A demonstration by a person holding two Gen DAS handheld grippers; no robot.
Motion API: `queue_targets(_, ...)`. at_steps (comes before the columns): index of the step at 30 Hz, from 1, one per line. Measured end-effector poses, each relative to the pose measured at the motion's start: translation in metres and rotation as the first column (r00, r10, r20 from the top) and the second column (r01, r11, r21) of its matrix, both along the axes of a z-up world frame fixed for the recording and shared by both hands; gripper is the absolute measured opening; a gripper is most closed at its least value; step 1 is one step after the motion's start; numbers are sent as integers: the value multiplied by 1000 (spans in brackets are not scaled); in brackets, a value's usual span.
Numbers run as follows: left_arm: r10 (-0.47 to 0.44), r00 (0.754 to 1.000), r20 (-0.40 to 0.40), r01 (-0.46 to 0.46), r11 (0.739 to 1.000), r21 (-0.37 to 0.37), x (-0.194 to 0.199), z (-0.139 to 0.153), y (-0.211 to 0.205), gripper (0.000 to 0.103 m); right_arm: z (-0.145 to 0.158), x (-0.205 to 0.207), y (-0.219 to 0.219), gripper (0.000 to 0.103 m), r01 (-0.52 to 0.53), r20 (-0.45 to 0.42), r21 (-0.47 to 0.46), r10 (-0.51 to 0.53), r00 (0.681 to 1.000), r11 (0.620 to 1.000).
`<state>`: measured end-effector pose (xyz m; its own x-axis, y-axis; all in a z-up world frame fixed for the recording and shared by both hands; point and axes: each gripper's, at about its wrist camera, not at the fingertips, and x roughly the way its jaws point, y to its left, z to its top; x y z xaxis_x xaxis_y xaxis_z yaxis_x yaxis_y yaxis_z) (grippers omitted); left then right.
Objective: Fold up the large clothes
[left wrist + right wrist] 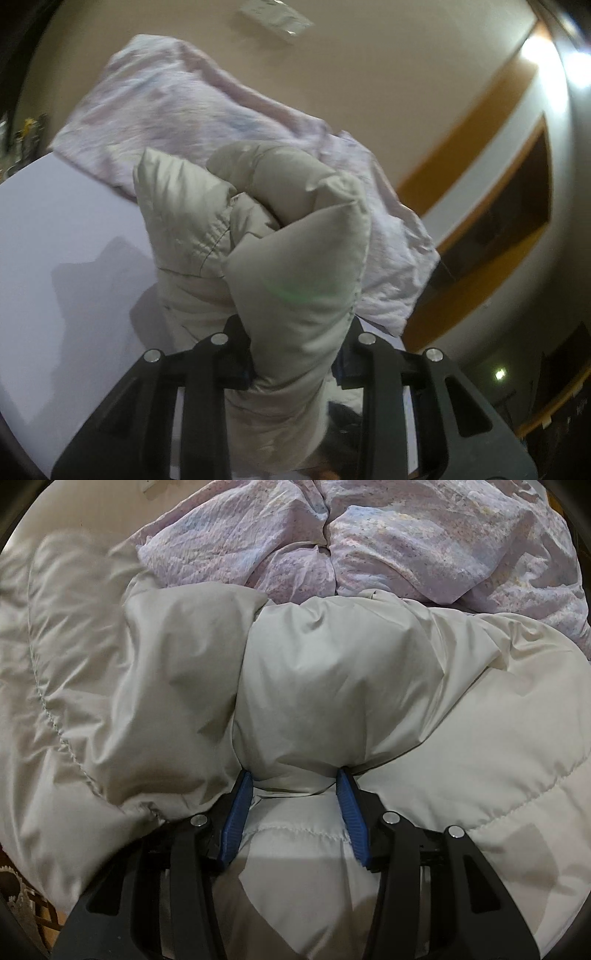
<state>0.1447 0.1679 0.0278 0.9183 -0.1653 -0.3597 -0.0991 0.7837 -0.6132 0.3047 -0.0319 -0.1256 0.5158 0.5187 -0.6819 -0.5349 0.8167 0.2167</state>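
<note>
1. The left tongs [291, 369] are pinching a bunched fold of the pale grey padded jacket [295, 266] and holding it above the white surface [55, 258].
2. The right tongs [295, 797] are clamping a thick roll of the same jacket [332, 672], which is lying beside a lilac patterned cloth [424, 542].
3. The step in hand is probably lifting one edge for a fold.
4. Next, the raised part is needing to go across the body and be laid flat before either grip is loosened.
</note>
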Motion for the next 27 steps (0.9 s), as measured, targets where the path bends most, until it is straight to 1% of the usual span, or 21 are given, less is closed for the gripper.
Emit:
queue_targets(5, -98, 995, 21, 97, 995, 36, 20, 9, -39, 30, -1, 2, -5, 49, -9, -9, 23, 9, 1000, 1000)
queue_targets(7, -144, 989, 16, 143, 988, 54, 30, 10, -58, 30, -1, 3, -7, 49, -13, -12, 32, 14, 1000, 999)
queue_targets(10, -196, 981, 5, 195, 979, 59, 42, 10, -79, 30, -3, 4, -13, 49, -16, -8, 63, 17, 1000, 998)
queue_targets(16, -244, 970, -17, 245, 966, 82, 65, 12, -115, 30, 3, 2, -33, 47, -15, -13, 89, 16, 1000, 996)
queue_targets(22, -272, 961, -44, 275, 955, 109, 76, 7, -139, 30, 14, -21, -74, 47, -21, 36, 122, 17, 999, 992)
queue_targets(24, -284, 957, -57, 289, 951, 111, 81, 5, -144, 30, 18, -29, -93, 47, -5, 42, 152, -1, 999, 988)
queue_targets(27, -313, 947, -78, 321, 939, 123, 90, 0, -164, 30, 18, -33, -130, 47, 38, 23, 213, -44, 999, 976)
